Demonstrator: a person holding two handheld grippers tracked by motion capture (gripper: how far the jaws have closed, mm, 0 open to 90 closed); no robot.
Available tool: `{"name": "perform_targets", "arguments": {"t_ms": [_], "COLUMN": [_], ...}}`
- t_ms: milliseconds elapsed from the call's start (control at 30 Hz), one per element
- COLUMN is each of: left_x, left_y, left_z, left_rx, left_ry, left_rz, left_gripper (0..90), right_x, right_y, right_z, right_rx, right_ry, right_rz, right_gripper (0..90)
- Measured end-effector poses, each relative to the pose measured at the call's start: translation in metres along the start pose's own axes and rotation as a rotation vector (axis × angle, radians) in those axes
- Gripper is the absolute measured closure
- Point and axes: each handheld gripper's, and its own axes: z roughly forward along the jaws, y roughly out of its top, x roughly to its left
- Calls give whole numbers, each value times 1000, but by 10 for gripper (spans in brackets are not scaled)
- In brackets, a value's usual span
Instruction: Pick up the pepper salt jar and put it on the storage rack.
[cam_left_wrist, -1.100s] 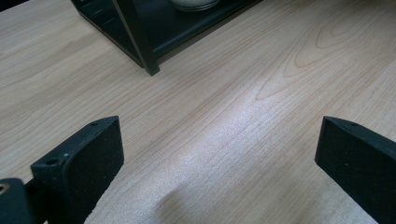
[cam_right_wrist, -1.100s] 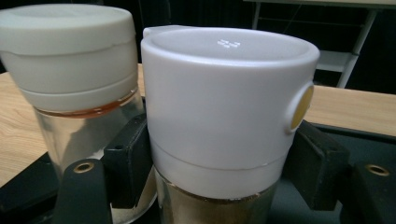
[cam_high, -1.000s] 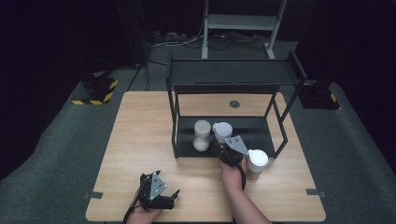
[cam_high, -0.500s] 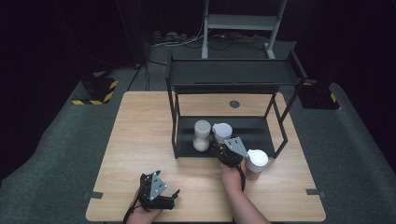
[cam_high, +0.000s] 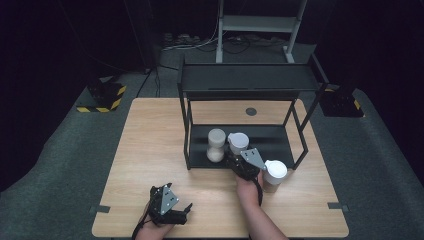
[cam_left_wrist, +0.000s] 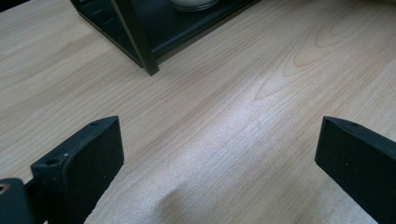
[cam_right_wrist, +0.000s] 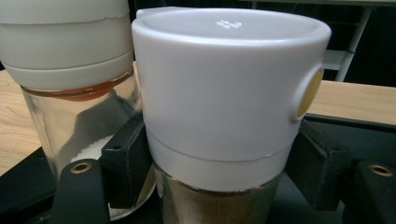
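A jar with a white lid (cam_high: 238, 141) (cam_right_wrist: 224, 93) and brown contents stands on the lower shelf of a black rack (cam_high: 270, 142). My right gripper (cam_high: 234, 156) (cam_right_wrist: 219, 186) reaches in from the front. It is shut on the jar, with one jaw on each side of the glass just under the lid. A second white-lidded jar (cam_high: 216, 145) (cam_right_wrist: 70, 70) with white grains stands close on its left. My left gripper (cam_high: 184, 212) (cam_left_wrist: 215, 158) rests near the table's front edge, its jaws wide open over bare wood.
A third white-lidded jar (cam_high: 275, 174) stands on the wooden table (cam_high: 150, 150) just right of my right hand, outside the rack. The rack's top shelf (cam_high: 250, 82) overhangs the lower one. Its front corner post (cam_left_wrist: 135, 32) rises ahead of my left gripper.
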Motion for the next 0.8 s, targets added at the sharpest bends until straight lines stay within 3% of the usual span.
{"name": "perform_targets", "arguments": {"t_ms": [167,433,800], "left_x": [0,0,0], "left_y": [0,0,0], "left_z": [0,0,0], "left_rx": [0,1,2], "left_ry": [0,1,-2], "left_rz": [-1,1,1], "left_gripper": [13,13,13], "right_x": [0,5,6], "right_y": [2,8,8], "right_z": [0,-4,-5], "right_rx": [5,-15,-2], "right_ry": [0,-7,-33], "right_rz": [3,15,31], "right_gripper": [288,200,116]}}
